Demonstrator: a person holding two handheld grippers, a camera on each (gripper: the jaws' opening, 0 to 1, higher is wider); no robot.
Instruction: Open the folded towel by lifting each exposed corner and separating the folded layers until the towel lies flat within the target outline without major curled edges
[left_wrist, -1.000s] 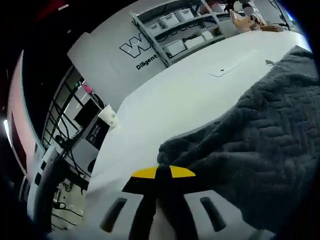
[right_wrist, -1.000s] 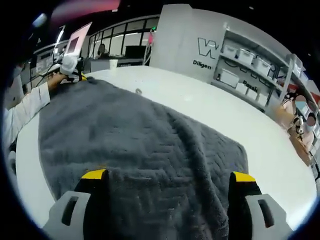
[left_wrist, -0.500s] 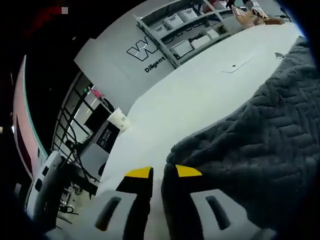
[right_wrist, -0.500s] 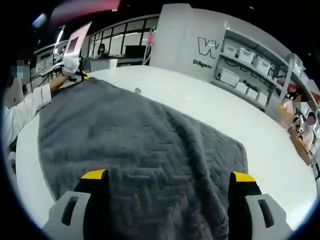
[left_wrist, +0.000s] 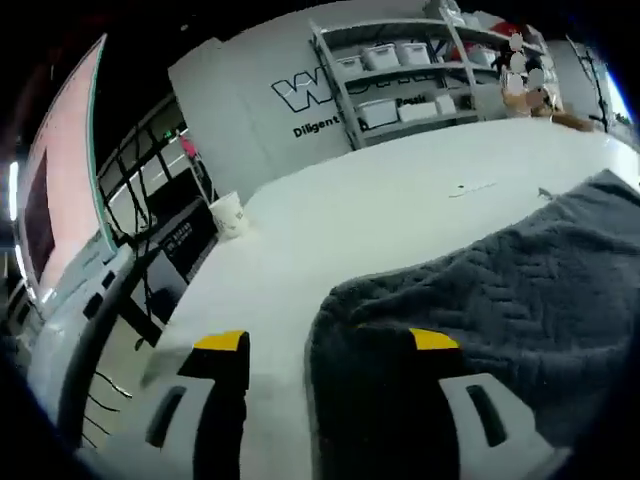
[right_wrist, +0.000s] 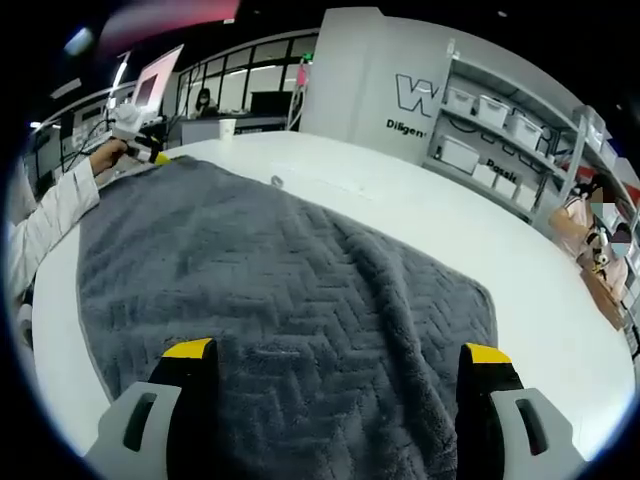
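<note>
A dark grey towel (right_wrist: 280, 290) with a herringbone weave lies spread over the white table (right_wrist: 420, 215), with a low ridge running down its middle. My right gripper (right_wrist: 336, 352) is open just above its near edge, the jaws wide apart with nothing between them. In the left gripper view, one towel (left_wrist: 500, 300) corner rests on the table (left_wrist: 340, 225) between the jaws of my open left gripper (left_wrist: 328, 342). The right gripper view shows the left gripper (right_wrist: 158, 157) at the towel's far corner, held by a hand in a white sleeve (right_wrist: 50, 225).
A paper cup (left_wrist: 228, 212) stands near the table's far edge. Shelves with white boxes (left_wrist: 400, 80) line the wall behind, also seen as shelves (right_wrist: 500, 130) in the right gripper view. A thin mark (left_wrist: 470, 187) lies on the table beyond the towel. Desks and screens (right_wrist: 150, 90) stand past the table.
My left gripper has gone from shut on the towel's corner to wide open, and the corner now lies on the table. The right gripper has stayed open and still.
</note>
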